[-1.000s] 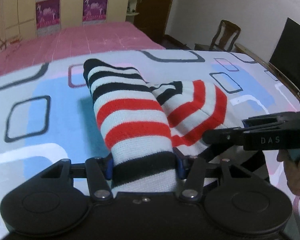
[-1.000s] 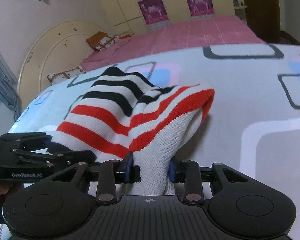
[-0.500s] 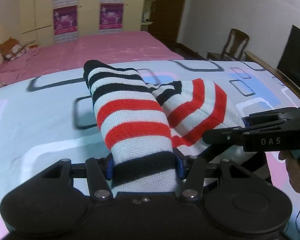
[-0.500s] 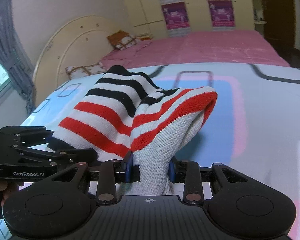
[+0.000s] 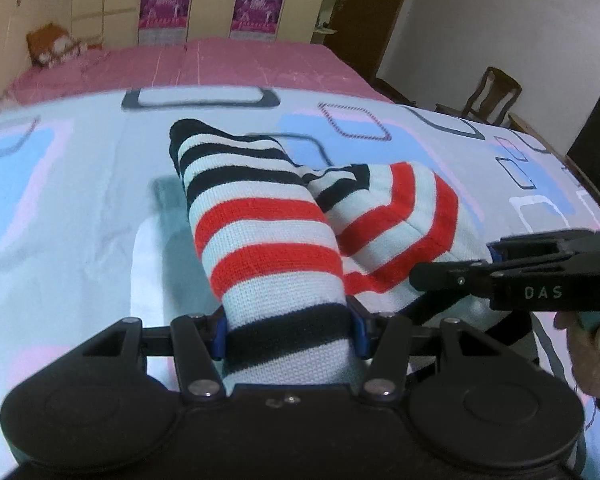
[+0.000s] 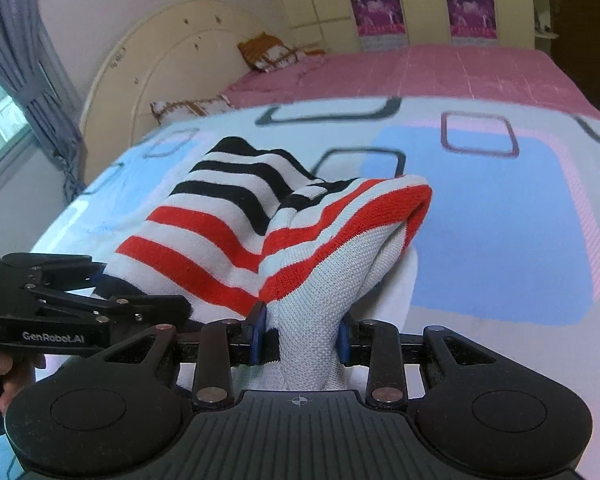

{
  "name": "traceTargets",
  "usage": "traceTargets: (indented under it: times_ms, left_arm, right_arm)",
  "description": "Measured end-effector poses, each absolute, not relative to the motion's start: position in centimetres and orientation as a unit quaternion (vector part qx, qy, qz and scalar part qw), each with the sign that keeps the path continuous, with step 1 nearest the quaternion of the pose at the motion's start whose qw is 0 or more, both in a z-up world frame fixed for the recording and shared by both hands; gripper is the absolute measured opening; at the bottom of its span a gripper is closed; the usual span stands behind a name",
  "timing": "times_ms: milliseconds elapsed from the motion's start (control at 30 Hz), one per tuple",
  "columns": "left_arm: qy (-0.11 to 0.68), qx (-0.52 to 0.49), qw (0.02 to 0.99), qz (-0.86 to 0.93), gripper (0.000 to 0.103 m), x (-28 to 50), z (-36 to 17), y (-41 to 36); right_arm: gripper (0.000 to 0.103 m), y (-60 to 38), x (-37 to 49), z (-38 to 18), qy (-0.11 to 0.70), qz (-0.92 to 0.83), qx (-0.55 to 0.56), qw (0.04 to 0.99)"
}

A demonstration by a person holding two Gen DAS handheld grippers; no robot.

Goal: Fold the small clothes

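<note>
Striped knit garment (image 5: 268, 240), red, black and white, was gripped at its near edge by both tools and hung bunched above the bed. Nearest the left wrist camera, the left tool (image 5: 288, 330) was clamped on a thick roll of the fabric at a black stripe, its blue pads pressing either side. Nearest the right wrist camera, the right tool (image 6: 300, 334) pinched a narrower gather of plain white knit. Each tool appeared in the other's view, just beside the cloth, with part of a hand (image 5: 584, 354) behind the handle.

Beyond the pads, the garment rose into two humps side by side, the black-striped end farthest from the cameras and the red-striped fold to the right. Beneath and beyond it lay the bedspread (image 5: 80, 208), pale with blue and pink blocks and dark outlined rectangles; farther still, a pink cover (image 6: 440, 76), pillows and a wardrobe.

Judged step: carrying the lifted garment, held at two points, toward a laying-down spot. The next move would likely call for lowering the far end first, drawing the cloth flat, then releasing both grips.
</note>
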State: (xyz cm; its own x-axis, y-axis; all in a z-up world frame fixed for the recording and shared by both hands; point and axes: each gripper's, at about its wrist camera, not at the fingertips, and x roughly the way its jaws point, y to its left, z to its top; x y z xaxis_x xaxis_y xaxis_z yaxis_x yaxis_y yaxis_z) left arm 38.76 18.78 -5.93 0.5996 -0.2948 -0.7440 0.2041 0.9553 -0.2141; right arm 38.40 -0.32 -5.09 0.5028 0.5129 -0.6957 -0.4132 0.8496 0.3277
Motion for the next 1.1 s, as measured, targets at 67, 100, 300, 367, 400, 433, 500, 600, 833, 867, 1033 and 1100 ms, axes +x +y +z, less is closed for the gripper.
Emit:
traceTargets:
  times_ms: [67, 100, 300, 367, 400, 433, 500, 600, 833, 867, 1033, 1100]
  left_arm:
    - [0.422, -0.081, 0.892, -0.144, 0.060, 38.7, -7.2, 20.1]
    - [0.425, -0.104, 0.888, -0.146, 0.066, 38.9, -7.9, 20.7]
    - [0.421, -0.147, 0.884, -0.139, 0.094, 38.7, -9.8, 22.9]
    - [0.425, -0.145, 0.883, -0.139, 0.097, 38.7, -9.6, 23.2]
    - [0.426, -0.144, 0.882, -0.140, 0.097, 38.5, -9.3, 23.5]
    - [0.421, -0.139, 0.886, -0.139, 0.094, 38.1, -8.6, 24.0]
    - [0.399, -0.131, 0.898, -0.131, 0.080, 37.1, -7.1, 25.1]
    - [0.376, -0.122, 0.910, -0.128, 0.057, 37.9, -5.5, 25.7]
    - [0.410, -0.055, 0.893, -0.177, 0.048, 43.0, -6.9, 21.9]
    - [0.418, -0.058, 0.889, -0.178, 0.048, 43.3, -7.5, 21.8]
    - [0.419, -0.079, 0.886, -0.182, 0.048, 43.3, -8.1, 22.3]
    - [0.416, -0.068, 0.889, -0.179, 0.048, 42.8, -7.7, 22.2]
  right_arm:
    - [0.034, -0.1, 39.0, -6.7, 0.440, 0.244, 0.058, 0.862]
    - [0.034, -0.2, 39.3, -7.6, 0.451, 0.238, 0.064, 0.858]
    - [0.036, -1.6, 40.6, -9.1, 0.470, 0.234, 0.107, 0.844]
    - [0.040, -1.7, 40.9, -9.0, 0.473, 0.235, 0.111, 0.842]
    - [0.041, -2.1, 40.7, -8.8, 0.475, 0.237, 0.115, 0.840]
    - [0.045, -2.6, 40.6, -8.4, 0.474, 0.237, 0.118, 0.840]
    - [0.045, -3.8, 39.9, -6.7, 0.454, 0.237, 0.118, 0.851]
    - [0.045, -4.4, 39.8, -4.1, 0.409, 0.233, 0.103, 0.876]
    - [0.013, 0.6, 44.1, -6.0, 0.424, 0.240, 0.006, 0.873]
    - [0.006, 0.5, 44.3, -6.9, 0.433, 0.230, -0.010, 0.872]
    - [0.000, -1.0, 45.0, -8.6, 0.444, 0.220, 0.001, 0.868]
    - [0.000, -1.2, 44.3, -7.8, 0.437, 0.210, -0.002, 0.875]
